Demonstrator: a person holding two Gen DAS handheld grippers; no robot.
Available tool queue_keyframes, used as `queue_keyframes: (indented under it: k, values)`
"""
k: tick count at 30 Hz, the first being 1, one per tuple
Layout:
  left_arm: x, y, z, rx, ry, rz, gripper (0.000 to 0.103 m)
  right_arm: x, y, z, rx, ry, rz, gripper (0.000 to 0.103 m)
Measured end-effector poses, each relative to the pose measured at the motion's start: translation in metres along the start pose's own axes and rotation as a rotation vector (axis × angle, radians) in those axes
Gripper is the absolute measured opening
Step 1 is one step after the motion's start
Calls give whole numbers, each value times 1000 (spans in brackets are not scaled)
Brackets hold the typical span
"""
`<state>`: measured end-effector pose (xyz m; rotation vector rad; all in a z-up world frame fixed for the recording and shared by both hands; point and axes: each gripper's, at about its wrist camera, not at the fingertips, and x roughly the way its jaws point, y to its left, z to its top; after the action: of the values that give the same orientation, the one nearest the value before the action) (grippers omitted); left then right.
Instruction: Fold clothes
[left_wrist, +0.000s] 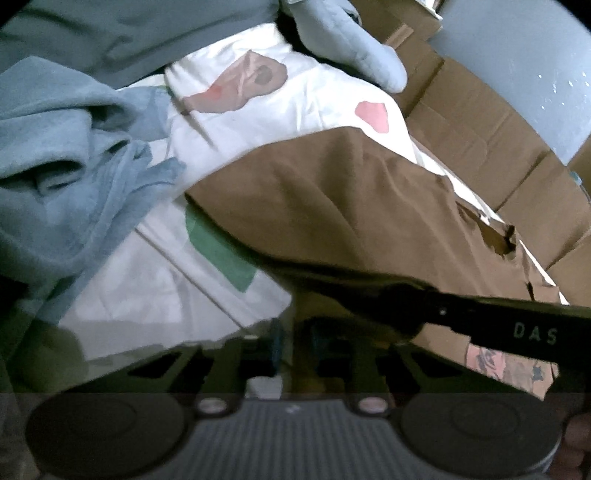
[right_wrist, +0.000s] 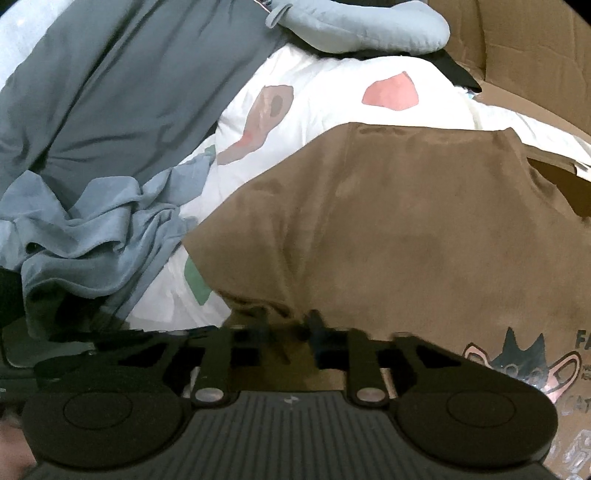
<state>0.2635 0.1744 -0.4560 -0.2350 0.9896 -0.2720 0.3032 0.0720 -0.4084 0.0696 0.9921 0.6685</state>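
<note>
Both the left gripper (left_wrist: 291, 332) and the right gripper (right_wrist: 288, 325) pinch the brown shirt's (right_wrist: 388, 229) near edge; the crumpled blue garment (right_wrist: 92, 229) at left awaits folding.

One brown T-shirt (right_wrist: 388, 229) with a cat print lies spread in front. Beside it sits one crumpled blue garment (right_wrist: 96, 225), and behind that one dark grey cloth (right_wrist: 122, 88). One white sheet (left_wrist: 295, 107) with pink, brown and green patches lies beneath them. One pale blue padded item (right_wrist: 369, 29) rests at the back. Several flattened cardboard pieces (left_wrist: 480, 122) lie alongside; their exact number cannot be told.
</note>
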Motion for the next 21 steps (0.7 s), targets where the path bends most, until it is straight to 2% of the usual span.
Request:
queue_keyframes:
  k: [1,10,15,21]
  values:
    - [0,0,0,-2,0,-1,7,-1,-2,0,5,-2,-4,11]
    - [0,0,0,5,8,17,6,-3,-23,-12,42,5,-55,6]
    - [-6,2,3,-16,24,5,7,0,-33,-26,74,27,-63,9]
    - [-34,6,14,-31,-43,2,16,-8,-35,-29,96,32,-48,17]
